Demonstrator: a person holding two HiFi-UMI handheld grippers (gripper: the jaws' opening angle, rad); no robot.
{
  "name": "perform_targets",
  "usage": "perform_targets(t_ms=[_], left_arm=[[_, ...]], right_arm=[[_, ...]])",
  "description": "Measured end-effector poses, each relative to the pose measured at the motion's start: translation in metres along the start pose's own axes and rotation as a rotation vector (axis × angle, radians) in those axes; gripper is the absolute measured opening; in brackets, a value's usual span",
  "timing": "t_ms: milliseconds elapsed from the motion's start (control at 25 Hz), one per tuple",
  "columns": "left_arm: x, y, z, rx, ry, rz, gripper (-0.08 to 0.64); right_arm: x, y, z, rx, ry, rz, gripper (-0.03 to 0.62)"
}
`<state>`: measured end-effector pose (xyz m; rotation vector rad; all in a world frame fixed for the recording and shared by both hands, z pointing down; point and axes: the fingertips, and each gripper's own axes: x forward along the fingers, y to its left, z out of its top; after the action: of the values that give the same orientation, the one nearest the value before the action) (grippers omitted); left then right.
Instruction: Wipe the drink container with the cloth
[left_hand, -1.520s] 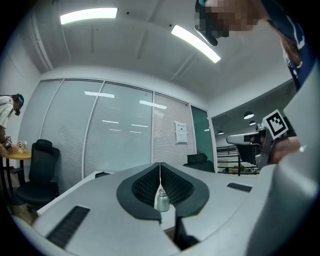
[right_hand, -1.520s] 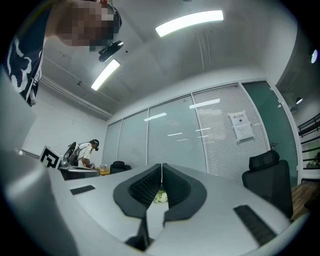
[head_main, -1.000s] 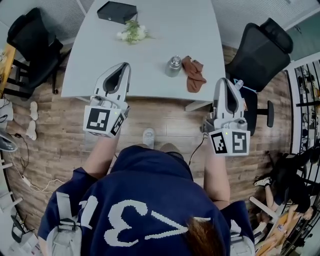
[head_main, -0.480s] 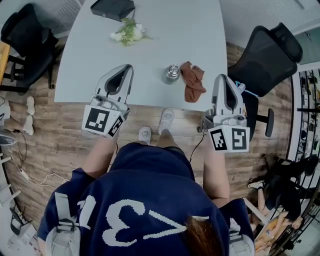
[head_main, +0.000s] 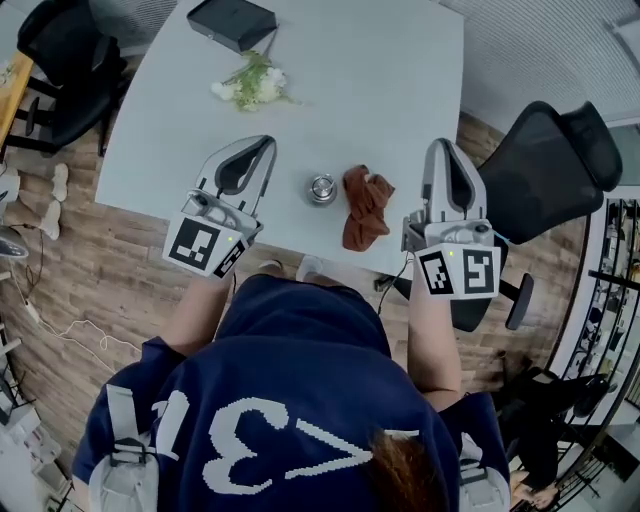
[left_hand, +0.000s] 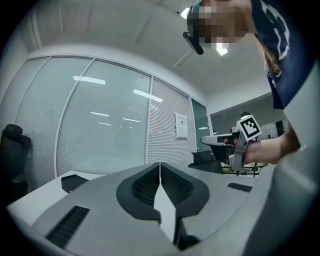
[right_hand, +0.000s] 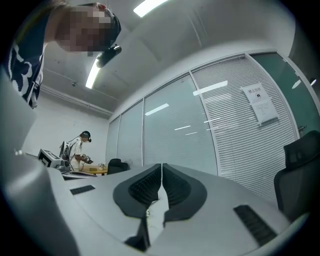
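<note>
- Drink container (head_main: 322, 188) stood on the desk (head_main: 400, 90) near its front edge. It was upright, with the cap facing up and the long axis vertical.
- Cloth (head_main: 365, 206) lay crumpled just right of it, apparently not touching, with its lower end at the desk edge.
- Left tool (head_main: 266, 146) and right tool (head_main: 441, 148) flanked the pair, each with jaws pressed together and empty.
- Wiping not begun: picking up the cloth, steadying the container and the wipe itself all remained.

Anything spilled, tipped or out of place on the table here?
Nothing spilled or tipped. The drink container stands upright, and the brown cloth lies crumpled beside it, near the front edge of the table. Only oddity: a flower sprig lying loose on the tabletop.
</note>
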<state>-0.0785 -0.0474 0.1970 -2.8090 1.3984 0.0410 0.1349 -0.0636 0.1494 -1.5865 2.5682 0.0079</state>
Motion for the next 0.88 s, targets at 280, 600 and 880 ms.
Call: perform_targets(t_ms=[280,600,880], left_arm=[[0.028,-0.022,-0.036,-0.058,0.08,-0.101,0.02],[0.036,-0.056,-0.103,-0.078,0.292,-0.295,0.141],[0.032,-0.084,-0.14,0.011,0.389,-0.491,0.258]], right_arm=[[0.019,-0.021,-0.04,0.057,0.095,0.017,0.028],[0.01,-0.014,-0.132,-0.036,0.303,0.014,0.029],[-0.023,0.006,-0.254,-0.031,0.647,0.093,0.194]])
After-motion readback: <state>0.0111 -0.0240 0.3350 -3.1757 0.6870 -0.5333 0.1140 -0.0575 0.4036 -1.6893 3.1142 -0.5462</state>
